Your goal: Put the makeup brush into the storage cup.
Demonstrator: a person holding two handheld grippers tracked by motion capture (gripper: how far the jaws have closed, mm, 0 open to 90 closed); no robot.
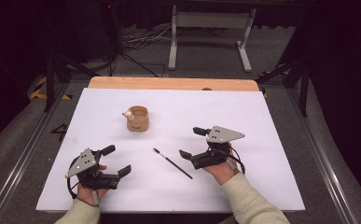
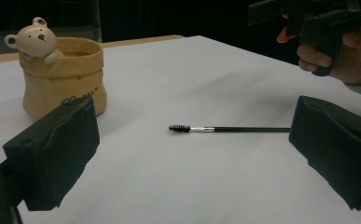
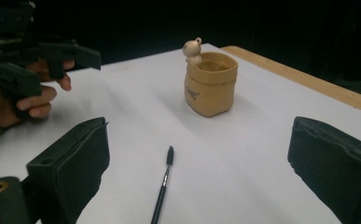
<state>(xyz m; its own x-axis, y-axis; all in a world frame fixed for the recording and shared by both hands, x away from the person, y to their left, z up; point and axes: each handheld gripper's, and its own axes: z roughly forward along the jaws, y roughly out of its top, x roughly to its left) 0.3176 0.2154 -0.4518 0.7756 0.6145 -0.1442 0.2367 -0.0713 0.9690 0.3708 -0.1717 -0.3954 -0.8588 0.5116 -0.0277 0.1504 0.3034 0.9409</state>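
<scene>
The thin brush lies flat on the white desk, and this is where the risk is. Because it is so slim and low, the fingers of the right gripper could close above it and catch nothing, or press on one end so that it tips or rolls away. If they come down too hard, the pads may scrape the desk and push the brush aside. The right gripper stands wide open with nothing between its fingers; in the right gripper view the brush lies on the desk in the gap between the two pads, its bristle head pointing away toward the cup, not touching either pad. The left gripper is open and empty too, resting near the front edge of the desk; in the left gripper view the brush lies crosswise ahead of it, its handle end running behind the right-hand finger. Farther back stands the tan cup with a small bear figure on its rim, well apart from the brush. A careless sweep toward it could knock it over.
</scene>
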